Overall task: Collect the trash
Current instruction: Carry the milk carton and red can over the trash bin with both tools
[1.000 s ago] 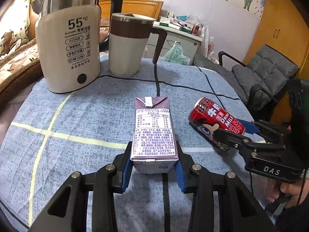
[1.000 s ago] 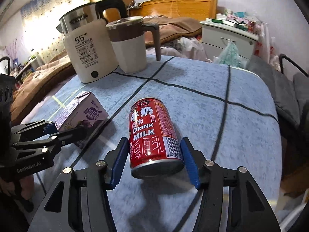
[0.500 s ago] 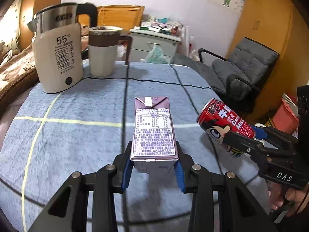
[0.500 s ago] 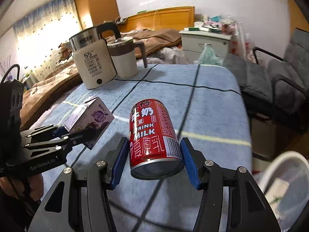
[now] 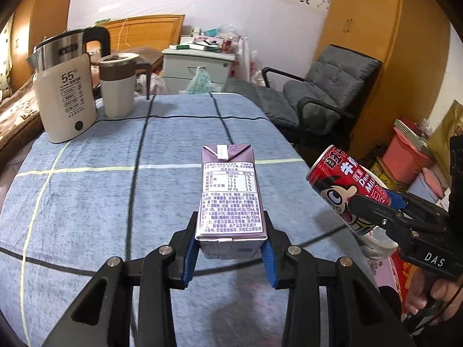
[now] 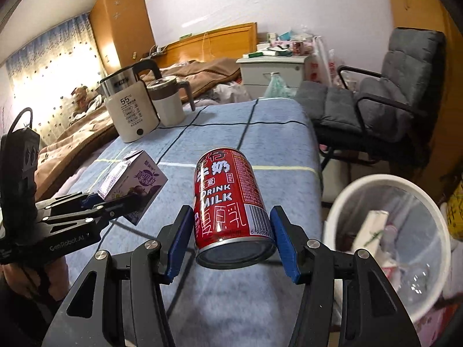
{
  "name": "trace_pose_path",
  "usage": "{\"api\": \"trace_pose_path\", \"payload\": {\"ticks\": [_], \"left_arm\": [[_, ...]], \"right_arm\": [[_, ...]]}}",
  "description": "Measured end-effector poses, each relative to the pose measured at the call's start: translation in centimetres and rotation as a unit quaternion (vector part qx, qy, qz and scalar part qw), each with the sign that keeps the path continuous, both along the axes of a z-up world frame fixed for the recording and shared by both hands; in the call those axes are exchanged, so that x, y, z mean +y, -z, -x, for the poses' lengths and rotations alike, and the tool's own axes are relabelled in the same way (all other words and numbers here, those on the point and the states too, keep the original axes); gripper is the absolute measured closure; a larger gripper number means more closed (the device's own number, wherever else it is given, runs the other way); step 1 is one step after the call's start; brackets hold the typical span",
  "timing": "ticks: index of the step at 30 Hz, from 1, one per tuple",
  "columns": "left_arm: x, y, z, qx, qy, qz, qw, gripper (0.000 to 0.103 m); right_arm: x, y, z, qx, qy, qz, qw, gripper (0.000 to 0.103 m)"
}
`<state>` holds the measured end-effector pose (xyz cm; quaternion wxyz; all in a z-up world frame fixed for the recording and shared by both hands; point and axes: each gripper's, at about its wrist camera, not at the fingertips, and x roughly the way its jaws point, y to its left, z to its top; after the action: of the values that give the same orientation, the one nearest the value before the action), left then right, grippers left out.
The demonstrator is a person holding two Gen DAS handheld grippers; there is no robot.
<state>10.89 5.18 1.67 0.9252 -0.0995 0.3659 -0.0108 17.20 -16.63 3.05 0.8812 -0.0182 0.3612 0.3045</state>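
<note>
The surface [image 5: 86,190], covered in a blue cloth crossed by dark and pale lines, fills most of both views, with a bed [image 6: 86,133] under a brown blanket along its far left side. Beyond its far right corner stands a grey padded armchair [image 6: 385,92], and a white bedside cabinet [image 6: 272,72] with clutter on top sits against the wall between bed and chair.

Below the surface's right edge, in the right wrist view, a white round waste bin [image 6: 341,202] lined with clear plastic stands on the floor; it already holds some pale rubbish (what exactly is too blurred to tell).

At the far left of the surface stands a cream and steel electric kettle [image 5: 65,98], and just beside it a cream jug [image 5: 118,86] with a brown band and a lid.

The left gripper [image 5: 230,253] pinches a purple drink carton [image 5: 230,196] by its base between the blue pads, holding it clear above the cloth, printed panel facing up.

The right gripper [image 6: 231,243] clamps a red milk can [image 6: 231,199] near its bottom rim, the can pointing away from the camera and held in the air over the right part of the surface, near the bin. A hand [image 5: 428,295] grips that tool's handle
</note>
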Motion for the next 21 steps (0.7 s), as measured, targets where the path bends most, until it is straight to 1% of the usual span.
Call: {"api": "trace_pose_path", "payload": {"ticks": [10,21], "left_arm": [[-3.0,-0.8,1.3,-0.006,0.025,0.0,0.9997,0.064],[-5.1,-0.4,1.5,0.0,0.05,-0.004,0.9987,0.064]], "right_arm": [[-3.3,-0.2,2.4,0.002,0.022,-0.01,1.0,0.047],[-5.9,0.4,3.5,0.009,0.041,-0.013,0.999,0.047]]}}
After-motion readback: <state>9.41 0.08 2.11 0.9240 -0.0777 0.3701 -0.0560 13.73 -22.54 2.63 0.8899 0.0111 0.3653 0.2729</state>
